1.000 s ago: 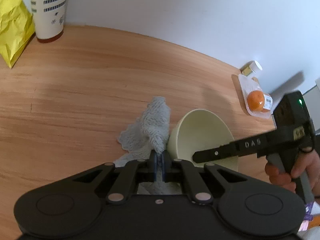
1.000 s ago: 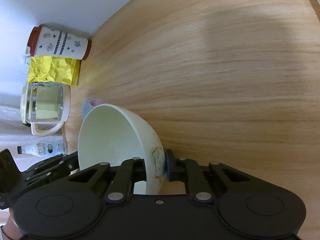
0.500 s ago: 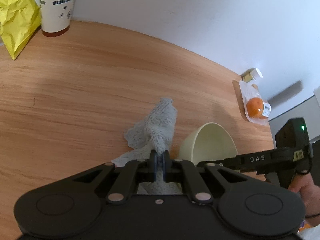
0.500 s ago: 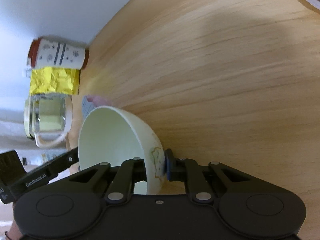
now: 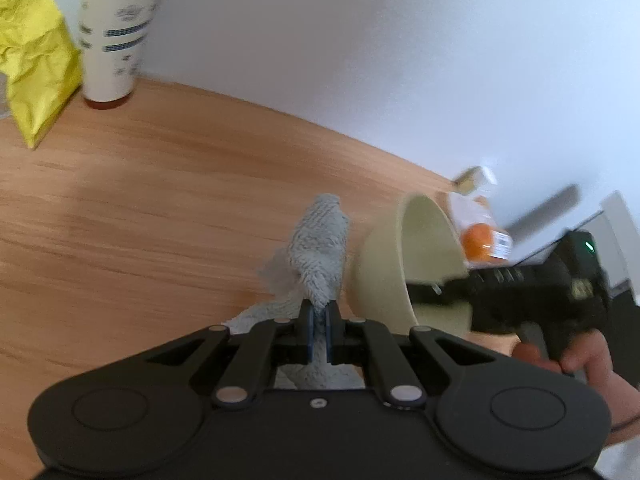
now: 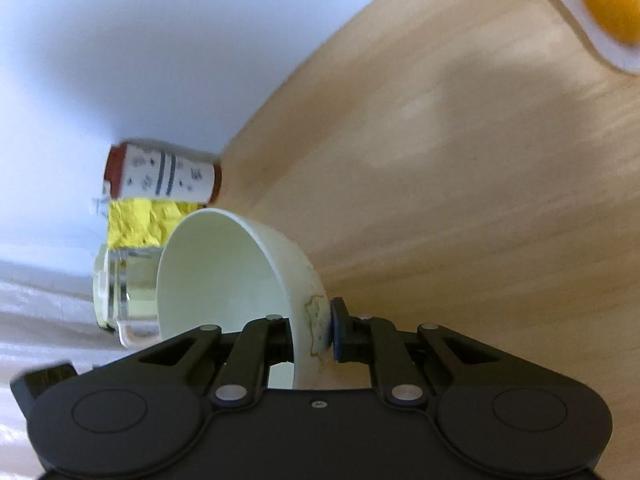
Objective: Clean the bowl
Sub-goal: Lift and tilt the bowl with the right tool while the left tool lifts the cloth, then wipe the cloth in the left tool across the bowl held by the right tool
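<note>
My left gripper (image 5: 319, 322) is shut on a grey-white cloth (image 5: 320, 240), which stands up ahead of the fingers above the wooden table (image 5: 140, 200). My right gripper (image 6: 314, 334) is shut on the rim of a pale cream bowl (image 6: 224, 276). It holds the bowl tilted on its side, off the table, with the opening facing left. In the left wrist view the bowl (image 5: 384, 264) is just right of the cloth, close beside it, with the right gripper (image 5: 436, 292) and the hand behind it.
A patterned cup with a red base (image 5: 116, 36) and a yellow crumpled bag (image 5: 32, 60) stand at the back left by the wall. A glass jug (image 6: 120, 292) is near them. A packaged orange (image 5: 482, 242) lies at the right near the wall.
The right gripper has lifted the bowl off the table and turned it more upright, bringing it beside the cloth. The left gripper has risen too, still holding the cloth.
</note>
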